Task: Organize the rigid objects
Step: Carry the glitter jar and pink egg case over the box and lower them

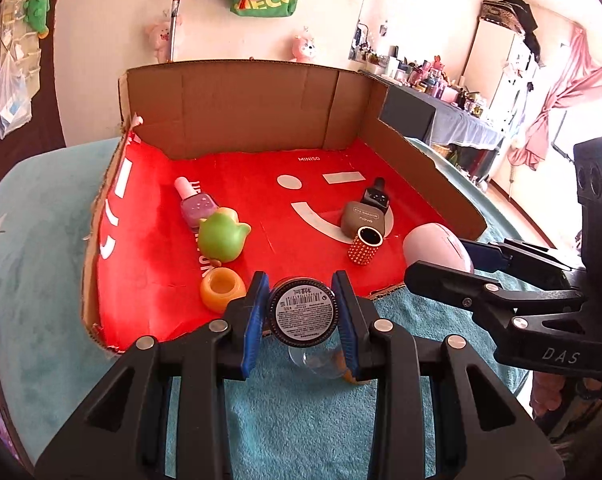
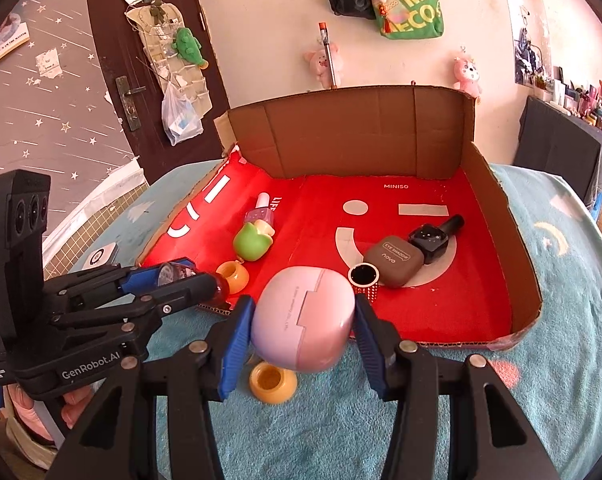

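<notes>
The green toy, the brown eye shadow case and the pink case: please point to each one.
green toy (image 1: pixel 221 240), left wrist view, on its round body.
brown eye shadow case (image 2: pixel 395 260), right wrist view, on its lid.
pink case (image 2: pixel 301 320), right wrist view, on its front, between the right gripper's pads.

My left gripper (image 1: pixel 301 312) clamps a small round jar (image 1: pixel 303 312), label toward me, at the tray's (image 1: pixel 441 184) six o'clock edge. My right gripper (image 2: pixel 303 326) squeezes a pink egg-shaped case (image 2: pixel 303 326), hovering near five o'clock.

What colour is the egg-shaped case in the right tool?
Pale pink case, clearest in the right wrist view.
</notes>
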### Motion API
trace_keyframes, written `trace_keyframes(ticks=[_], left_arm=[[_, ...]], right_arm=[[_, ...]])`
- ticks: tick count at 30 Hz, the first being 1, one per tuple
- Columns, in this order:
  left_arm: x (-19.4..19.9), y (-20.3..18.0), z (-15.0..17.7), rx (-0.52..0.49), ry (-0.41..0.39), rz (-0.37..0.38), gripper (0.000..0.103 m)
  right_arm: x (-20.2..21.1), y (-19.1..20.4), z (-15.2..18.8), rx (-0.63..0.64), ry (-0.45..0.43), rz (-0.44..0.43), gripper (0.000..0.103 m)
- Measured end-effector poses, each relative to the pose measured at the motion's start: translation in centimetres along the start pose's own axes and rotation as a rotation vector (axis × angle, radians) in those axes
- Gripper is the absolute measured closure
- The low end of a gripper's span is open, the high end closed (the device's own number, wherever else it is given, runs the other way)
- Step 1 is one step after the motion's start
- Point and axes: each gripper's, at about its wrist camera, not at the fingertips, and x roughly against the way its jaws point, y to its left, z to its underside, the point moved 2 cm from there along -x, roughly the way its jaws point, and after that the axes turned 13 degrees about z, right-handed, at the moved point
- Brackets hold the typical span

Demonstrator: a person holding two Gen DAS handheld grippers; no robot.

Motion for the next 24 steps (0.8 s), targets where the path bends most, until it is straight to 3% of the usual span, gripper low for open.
trace_keyframes(ticks=[15, 24], left_arm=[[-3.9, 1.2, -0.5, 0.039, 0.101, 0.069, 0.073], [-5.5, 2.1, -0.3, 0.044, 0.130, 0.036, 0.073]], right_arm=[[-2.4, -1.3, -0.9, -0.029, 0.066, -0.034, 0.051], [-3.5, -1.2, -0.9, -0.023, 0.091, -0.042, 0.051]])
